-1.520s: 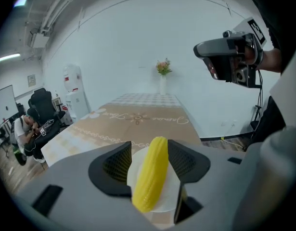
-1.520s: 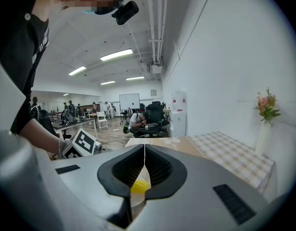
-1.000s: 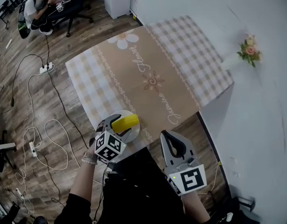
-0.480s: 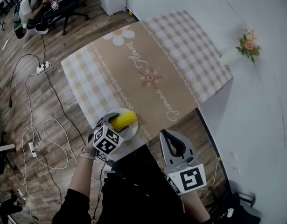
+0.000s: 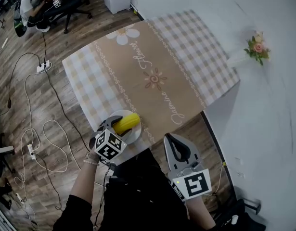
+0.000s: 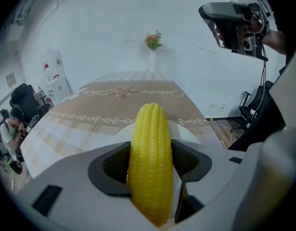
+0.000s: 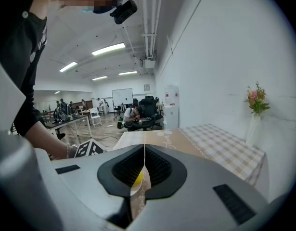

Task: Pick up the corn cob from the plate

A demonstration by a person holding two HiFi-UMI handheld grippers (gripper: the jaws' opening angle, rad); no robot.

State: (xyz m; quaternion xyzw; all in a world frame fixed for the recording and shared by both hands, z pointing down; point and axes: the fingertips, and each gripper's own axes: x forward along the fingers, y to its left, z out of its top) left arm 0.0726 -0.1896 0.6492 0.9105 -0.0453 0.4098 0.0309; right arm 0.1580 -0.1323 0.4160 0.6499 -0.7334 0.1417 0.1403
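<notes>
A yellow corn cob lies on a white plate at the near edge of the table. My left gripper reaches down over the plate with the cob lengthways between its jaws. The jaws have just been closing, and both pads touch the cob's sides above the plate. My right gripper hangs off the table's near edge to the right, jaws shut with nothing in them. In the right gripper view its pads meet in a thin line.
The table carries a checked cloth with a tan runner. A vase of flowers stands by the white wall at right. Cables trail over the wooden floor at left, and a person sits at a far desk.
The left jaws have drawn in against the corn cob. Neither hand has shifted noticeably, and the cob still rests on the plate.
</notes>
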